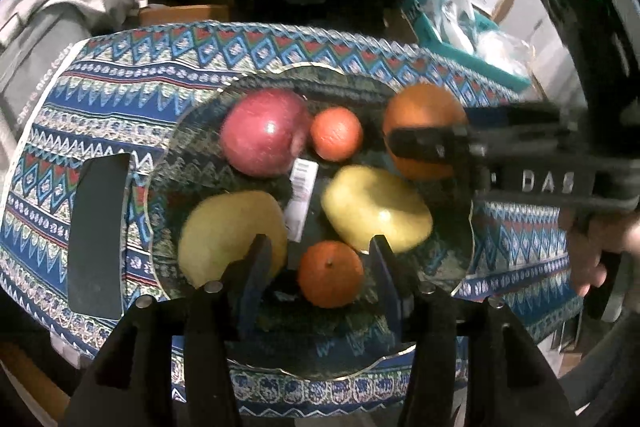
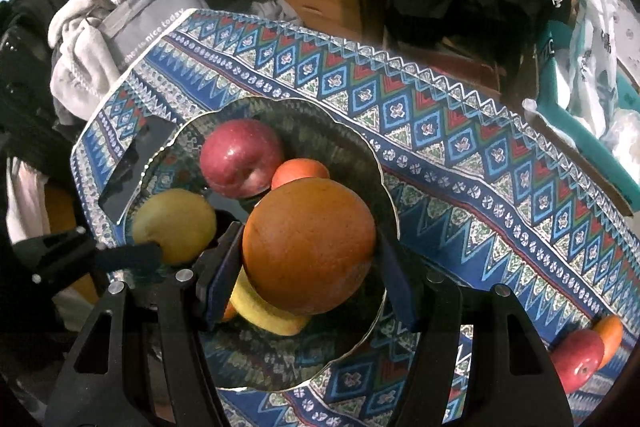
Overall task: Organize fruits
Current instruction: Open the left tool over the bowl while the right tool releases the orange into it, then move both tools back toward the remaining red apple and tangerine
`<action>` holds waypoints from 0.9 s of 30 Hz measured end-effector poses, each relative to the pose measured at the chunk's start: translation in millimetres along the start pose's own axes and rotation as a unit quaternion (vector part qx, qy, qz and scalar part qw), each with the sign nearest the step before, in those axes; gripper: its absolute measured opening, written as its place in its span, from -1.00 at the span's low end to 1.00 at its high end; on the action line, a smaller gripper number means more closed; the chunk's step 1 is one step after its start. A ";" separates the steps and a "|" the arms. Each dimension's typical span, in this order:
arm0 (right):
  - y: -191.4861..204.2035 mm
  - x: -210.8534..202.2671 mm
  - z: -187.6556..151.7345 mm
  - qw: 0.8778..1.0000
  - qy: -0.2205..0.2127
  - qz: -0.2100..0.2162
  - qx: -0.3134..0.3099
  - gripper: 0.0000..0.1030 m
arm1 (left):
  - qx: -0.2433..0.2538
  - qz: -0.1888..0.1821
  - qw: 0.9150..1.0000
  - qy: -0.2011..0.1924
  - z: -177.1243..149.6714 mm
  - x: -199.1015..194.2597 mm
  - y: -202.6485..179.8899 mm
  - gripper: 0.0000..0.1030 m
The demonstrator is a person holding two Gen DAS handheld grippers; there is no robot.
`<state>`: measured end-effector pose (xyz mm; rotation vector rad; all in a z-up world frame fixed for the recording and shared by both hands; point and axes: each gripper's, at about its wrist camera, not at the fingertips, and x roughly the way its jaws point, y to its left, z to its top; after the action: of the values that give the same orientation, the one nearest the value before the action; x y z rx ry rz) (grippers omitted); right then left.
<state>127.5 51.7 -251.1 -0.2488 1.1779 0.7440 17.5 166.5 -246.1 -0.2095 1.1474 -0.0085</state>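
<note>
A glass plate sits on the patterned cloth and holds a red apple, two small mandarins, and two yellow pears. My left gripper is open, its fingers either side of the near mandarin without gripping it. My right gripper is shut on a large orange, held over the plate's right side; the orange also shows in the left wrist view. The plate, apple and a pear show beneath.
A black phone lies on the cloth left of the plate. A red apple and an orange fruit lie at the cloth's near right. Grey clothing is piled at the back left, and a teal bin with bags stands at the back right.
</note>
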 end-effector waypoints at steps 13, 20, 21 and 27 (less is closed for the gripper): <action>-6.3 -1.5 0.9 1.000 -0.001 0.006 0.008 0.29 | -0.059 0.002 0.998 -0.026 16.2 -6.1 21.2 0.05; -0.8 -21.7 1.7 1.000 -0.021 -0.001 -0.002 0.29 | -0.057 0.004 0.997 -0.043 21.4 -15.0 16.0 0.06; -1.0 -25.0 1.9 1.000 -0.025 -0.003 -0.002 0.29 | -0.057 0.003 0.997 -0.044 21.7 -16.6 14.5 0.06; -1.4 -54.4 -1.4 0.998 -0.054 -0.014 -0.001 0.29 | -0.052 0.001 0.997 -0.055 23.6 -27.8 4.9 0.12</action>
<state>117.5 28.4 -202.9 -0.2225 1.0690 0.7261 26.8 178.3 -212.5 -0.2972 1.0399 0.0644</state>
